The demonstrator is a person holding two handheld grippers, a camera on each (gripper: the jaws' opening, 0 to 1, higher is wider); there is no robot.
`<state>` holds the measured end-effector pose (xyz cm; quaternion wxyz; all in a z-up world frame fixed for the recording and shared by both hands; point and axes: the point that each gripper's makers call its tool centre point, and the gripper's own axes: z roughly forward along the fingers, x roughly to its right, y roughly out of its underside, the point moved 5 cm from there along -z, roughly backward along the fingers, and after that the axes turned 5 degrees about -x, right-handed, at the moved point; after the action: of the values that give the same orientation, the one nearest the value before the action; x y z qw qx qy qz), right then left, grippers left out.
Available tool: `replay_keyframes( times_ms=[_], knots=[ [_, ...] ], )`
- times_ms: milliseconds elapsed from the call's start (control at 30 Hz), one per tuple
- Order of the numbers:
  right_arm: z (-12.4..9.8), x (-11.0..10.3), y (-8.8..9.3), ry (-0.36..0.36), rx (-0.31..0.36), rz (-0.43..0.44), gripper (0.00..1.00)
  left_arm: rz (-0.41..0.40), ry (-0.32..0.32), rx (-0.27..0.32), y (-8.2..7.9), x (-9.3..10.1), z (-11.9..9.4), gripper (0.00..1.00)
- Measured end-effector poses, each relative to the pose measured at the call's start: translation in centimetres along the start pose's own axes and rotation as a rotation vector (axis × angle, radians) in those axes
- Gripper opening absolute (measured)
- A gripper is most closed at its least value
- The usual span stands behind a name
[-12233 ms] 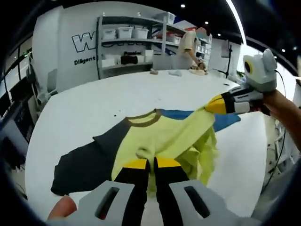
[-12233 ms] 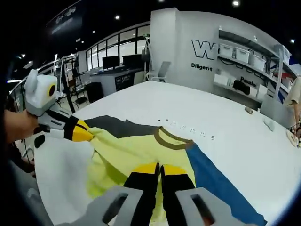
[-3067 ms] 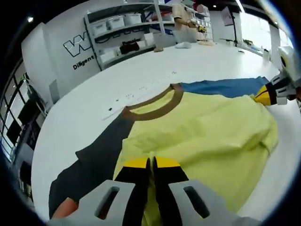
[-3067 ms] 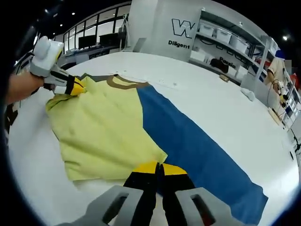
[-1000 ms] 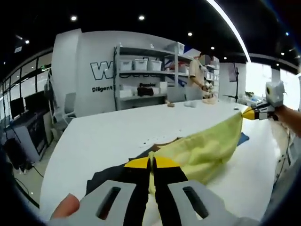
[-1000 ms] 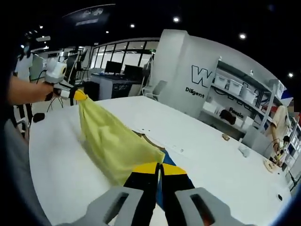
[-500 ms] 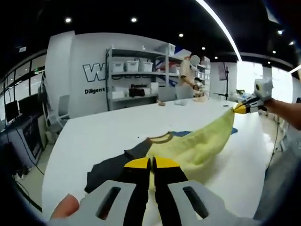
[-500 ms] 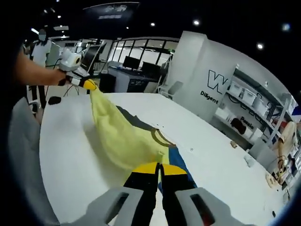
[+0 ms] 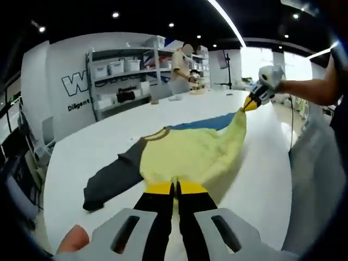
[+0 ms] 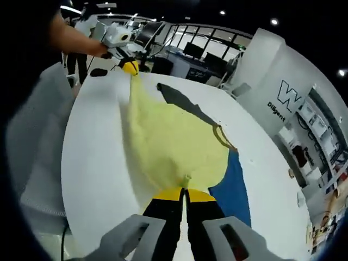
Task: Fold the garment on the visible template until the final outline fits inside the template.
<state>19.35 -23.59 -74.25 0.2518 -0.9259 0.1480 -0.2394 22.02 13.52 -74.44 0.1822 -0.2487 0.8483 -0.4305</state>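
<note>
Two grippers are both latched onto the same garment, a shirt with a yellow body, one dark grey sleeve, one blue sleeve and a brownish collar, and it's stretched out between them over a big white desk. In the left gripper view, the left gripper has its yellow-tipped jaws pressed together on the near edge of the yellow cloth, and the fabric fans away from there toward the right gripper, which pinches the far corner up off the desk, held by a person's hand. The grey sleeve lies flat on the desk off to the left of the yellow part, and the blue sleeve runs along the desk toward the far side. The right gripper view gives the mirror version: the right gripper has its jaws closed on a bunched bit of yellow fabric right at the tips, and the yellow panel stretches away to the left gripper up at the far end. From there the blue sleeve sits just right of the jaws, and the collar shows beyond the yellow body. Shelving with storage boxes stands against the back wall, and a person is at another table further back.
</note>
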Motion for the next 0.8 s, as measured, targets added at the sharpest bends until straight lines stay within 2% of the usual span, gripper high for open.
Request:
replay_keyframes(
  times_ms=[200,333,633,800],
  knots=[
    [1.5,-3.3,1.8,-0.150,-0.097,-0.077,0.00,0.086,0.081,-0.112,3.2,2.0,0.3,0.00],
    [1.9,-4.5,2.6,-0.198,-0.139,-0.118,0.00,0.113,0.120,-0.153,4.6,3.2,0.3,0.00],
    [1.8,-6.5,3.9,-0.266,-0.175,-0.125,0.00,0.149,0.176,-0.199,6.9,5.7,-0.6,0.00],
    [1.4,-8.9,4.3,-0.338,-0.219,-0.185,0.00,0.152,0.194,-0.218,8.2,6.7,-1.3,0.00]
  ],
)
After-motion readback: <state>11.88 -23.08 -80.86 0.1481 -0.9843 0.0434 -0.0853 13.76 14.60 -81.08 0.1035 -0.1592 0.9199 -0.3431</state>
